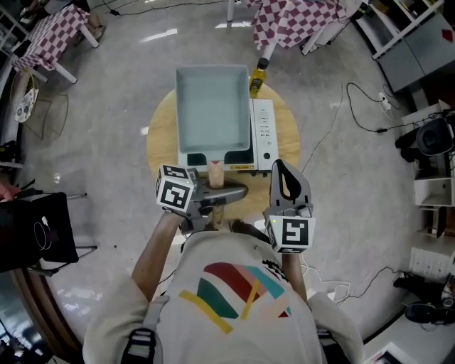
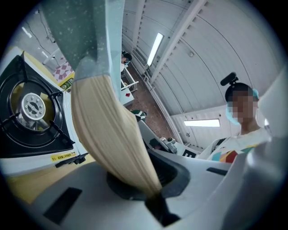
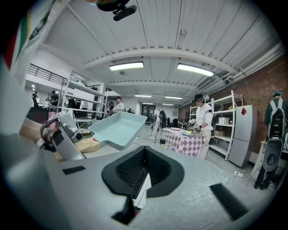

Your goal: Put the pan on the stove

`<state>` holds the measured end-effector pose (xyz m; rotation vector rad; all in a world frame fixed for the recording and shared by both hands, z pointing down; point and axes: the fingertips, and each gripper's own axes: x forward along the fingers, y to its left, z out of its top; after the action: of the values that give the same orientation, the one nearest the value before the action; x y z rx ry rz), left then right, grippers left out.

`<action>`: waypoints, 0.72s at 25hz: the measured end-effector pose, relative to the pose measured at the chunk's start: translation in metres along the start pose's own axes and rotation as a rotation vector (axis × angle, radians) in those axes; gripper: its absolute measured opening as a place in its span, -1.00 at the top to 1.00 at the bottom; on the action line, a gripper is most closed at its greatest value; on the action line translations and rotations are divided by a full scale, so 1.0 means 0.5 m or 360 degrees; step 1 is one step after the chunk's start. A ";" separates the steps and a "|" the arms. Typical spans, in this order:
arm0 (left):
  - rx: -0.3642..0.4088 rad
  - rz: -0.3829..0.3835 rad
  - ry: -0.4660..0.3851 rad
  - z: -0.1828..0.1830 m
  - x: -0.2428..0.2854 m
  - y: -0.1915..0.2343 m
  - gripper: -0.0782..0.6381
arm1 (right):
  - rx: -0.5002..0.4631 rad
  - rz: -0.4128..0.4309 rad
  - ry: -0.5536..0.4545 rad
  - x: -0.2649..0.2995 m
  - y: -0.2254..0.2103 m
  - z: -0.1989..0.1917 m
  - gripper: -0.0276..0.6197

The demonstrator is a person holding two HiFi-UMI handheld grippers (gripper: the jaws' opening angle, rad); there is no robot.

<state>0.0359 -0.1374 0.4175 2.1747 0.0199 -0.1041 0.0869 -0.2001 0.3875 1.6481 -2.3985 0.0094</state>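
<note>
A pale blue pan (image 1: 213,117) hovers over the stove (image 1: 264,135), apparently ready to be lowered. The left gripper (image 1: 213,192) clamps its wooden handle (image 1: 215,172) at 6 o'clock. The right gripper (image 1: 286,174), closed and empty, hangs at 4 o'clock, out of the way.

No legible text (stove label (image 2: 63,157) blurred)

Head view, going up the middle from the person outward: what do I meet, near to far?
First the left hand-held gripper → the wooden handle it clamps → the pale blue pan → the checkered table.
</note>
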 end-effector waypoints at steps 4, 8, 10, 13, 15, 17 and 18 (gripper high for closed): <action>-0.0102 -0.0014 0.0010 -0.013 0.003 0.032 0.76 | -0.0005 -0.0032 0.0035 -0.012 -0.010 -0.015 0.92; -0.0199 -0.0015 0.0053 -0.038 0.002 0.058 0.76 | -0.0007 -0.0024 0.0091 -0.025 -0.010 -0.033 0.92; -0.0227 -0.0016 0.0073 -0.053 0.002 0.072 0.76 | -0.0008 -0.0010 0.0127 -0.032 -0.006 -0.046 0.92; -0.0276 -0.0040 0.0056 -0.062 0.009 0.087 0.76 | -0.0010 -0.0019 0.0155 -0.043 -0.004 -0.056 0.92; -0.0303 -0.0025 0.0079 -0.063 0.010 0.089 0.76 | 0.0000 -0.0029 0.0185 -0.050 -0.006 -0.066 0.92; -0.0329 -0.0022 0.0087 -0.068 0.010 0.097 0.76 | 0.0013 -0.0033 0.0210 -0.057 -0.009 -0.075 0.92; -0.0341 -0.0021 0.0087 -0.070 0.009 0.102 0.76 | 0.0013 -0.0034 0.0213 -0.059 -0.009 -0.076 0.92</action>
<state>0.0456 -0.1377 0.4788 1.9629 0.0733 -0.0475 0.1083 -0.1695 0.4184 1.6221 -2.2845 0.1219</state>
